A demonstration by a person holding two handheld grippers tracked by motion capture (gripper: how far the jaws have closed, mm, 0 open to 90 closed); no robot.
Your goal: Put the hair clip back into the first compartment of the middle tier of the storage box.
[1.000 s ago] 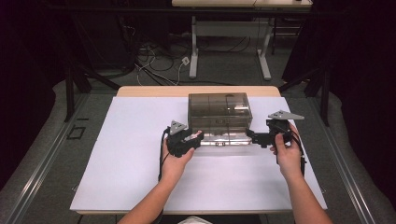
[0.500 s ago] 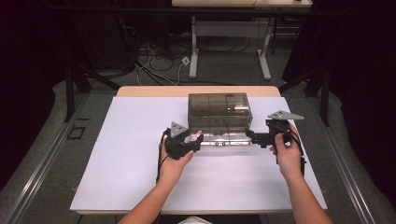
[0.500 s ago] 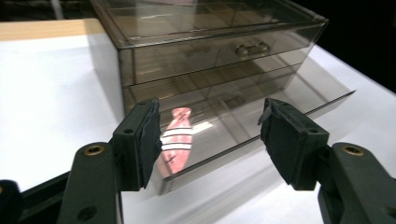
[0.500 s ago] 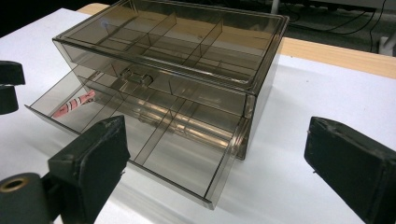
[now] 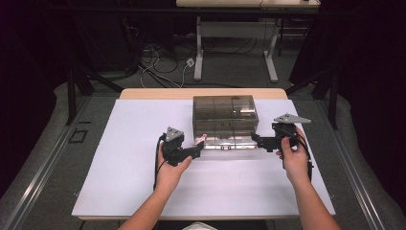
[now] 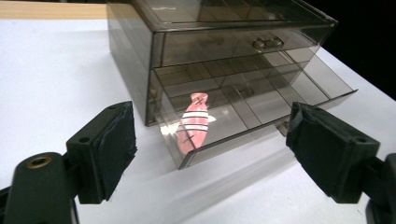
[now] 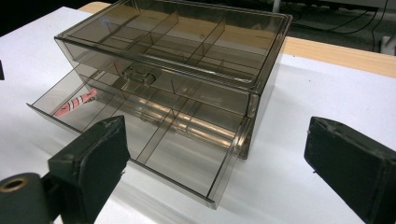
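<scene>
A smoky clear drawer box [image 5: 225, 111] stands on the white mat [image 5: 119, 182]. Its lower drawer [image 5: 225, 143] is pulled out, the upper one is pushed in. A pink striped piece [image 6: 194, 123] lies in the left end compartment of the open drawer, also seen from the right gripper view as the pink piece [image 7: 74, 103]. My left gripper [image 5: 196, 150] sits just off the drawer's left front corner. Its jaws have just been opening and now stand open [image 6: 210, 119] with nothing between the pads. My right gripper [image 5: 256, 140] is open [image 7: 215, 135] at the drawer's right front corner.
The mat covers a wooden table whose bare back edge [image 5: 158, 93] shows behind the box. White mat stretches left, right and in front of the box. Beyond the table are desk legs [image 5: 198, 52] and cables [image 5: 158, 57] on a dark floor.
My left gripper has drawn back a little from the drawer toward the near left, and its jaws are wider apart. The right gripper has stayed put.
</scene>
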